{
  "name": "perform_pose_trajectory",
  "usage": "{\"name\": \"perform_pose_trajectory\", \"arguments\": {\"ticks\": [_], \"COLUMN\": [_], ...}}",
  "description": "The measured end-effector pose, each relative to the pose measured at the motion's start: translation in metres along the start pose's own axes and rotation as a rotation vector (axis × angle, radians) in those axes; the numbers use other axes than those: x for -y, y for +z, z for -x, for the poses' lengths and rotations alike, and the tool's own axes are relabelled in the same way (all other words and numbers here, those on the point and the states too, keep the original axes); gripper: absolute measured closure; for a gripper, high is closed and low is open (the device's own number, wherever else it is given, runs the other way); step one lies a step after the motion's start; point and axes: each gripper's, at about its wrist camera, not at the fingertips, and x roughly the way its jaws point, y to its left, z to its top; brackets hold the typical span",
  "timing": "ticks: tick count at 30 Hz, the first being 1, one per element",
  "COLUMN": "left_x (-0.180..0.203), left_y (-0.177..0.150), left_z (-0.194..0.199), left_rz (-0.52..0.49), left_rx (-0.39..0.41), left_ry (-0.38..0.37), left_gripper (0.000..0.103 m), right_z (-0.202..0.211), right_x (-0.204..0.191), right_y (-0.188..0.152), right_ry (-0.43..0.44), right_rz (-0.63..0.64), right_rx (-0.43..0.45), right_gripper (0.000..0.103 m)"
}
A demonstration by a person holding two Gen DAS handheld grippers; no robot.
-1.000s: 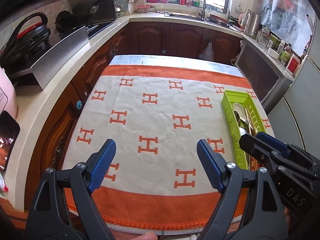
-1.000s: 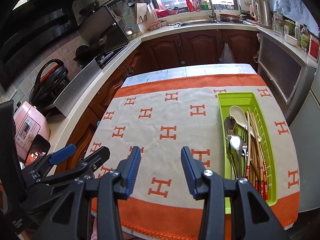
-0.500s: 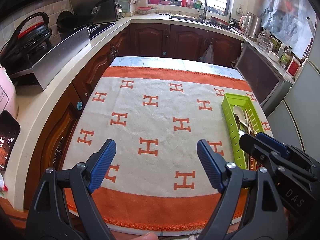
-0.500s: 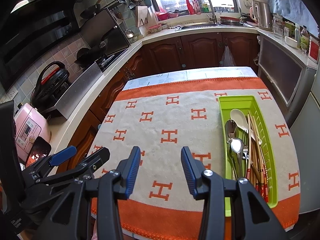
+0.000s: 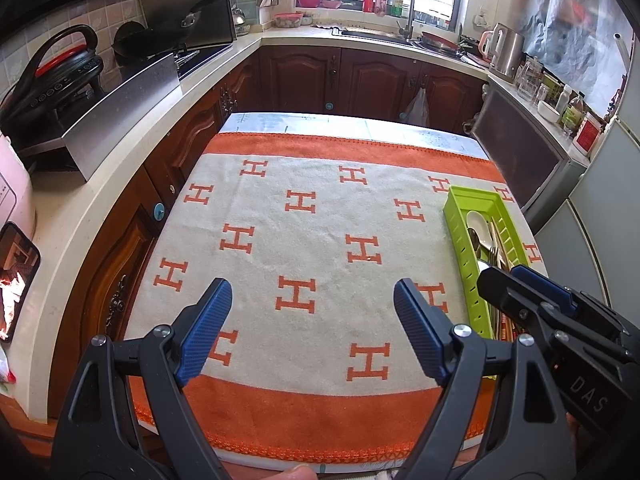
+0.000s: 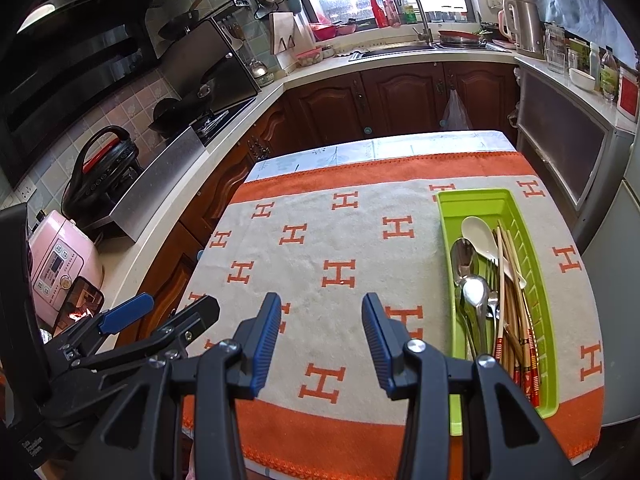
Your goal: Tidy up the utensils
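Here, the labelled parts:
Writing: "DAS" is showing in white on the right gripper's (image 5: 532,292) black body; orange "H" marks are repeating across the towel (image 5: 320,240).
Materials: ribbed blue pads (image 5: 206,326) are lining black plastic fingers; the green tray (image 6: 448,240) is slotted plastic, the towel napped cloth.
Left gripper (image 5: 312,328): jaws are standing wide, holding nothing.
Right gripper (image 6: 320,344): jaws are standing partly apart, empty.
Utensils: metal spoons (image 6: 474,292), a white spoon (image 6: 478,232) and chopsticks (image 6: 512,280) are lying in the tray, ahead and right of both grippers.
Change: nothing is shifting; both grippers are keeping their earlier places.
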Motion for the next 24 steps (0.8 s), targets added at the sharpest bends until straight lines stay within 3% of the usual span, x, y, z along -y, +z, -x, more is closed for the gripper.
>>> {"name": "perform_pose_trajectory", "arguments": {"ticks": [24], "left_x": [-0.0005], "left_y": [0.0012], "left_z": [0.0005], "left_rz": [0.0], "left_rx": [0.002], "left_ry": [0.0], "left_gripper": [0.022], "right_z": [-0.0003], "right_x": [-0.0004], "right_y": [0.0006], "right_ry": [0.002], "right_rz": [-0.002], "right_rx": [0.001], "right_gripper": [0.061]}}
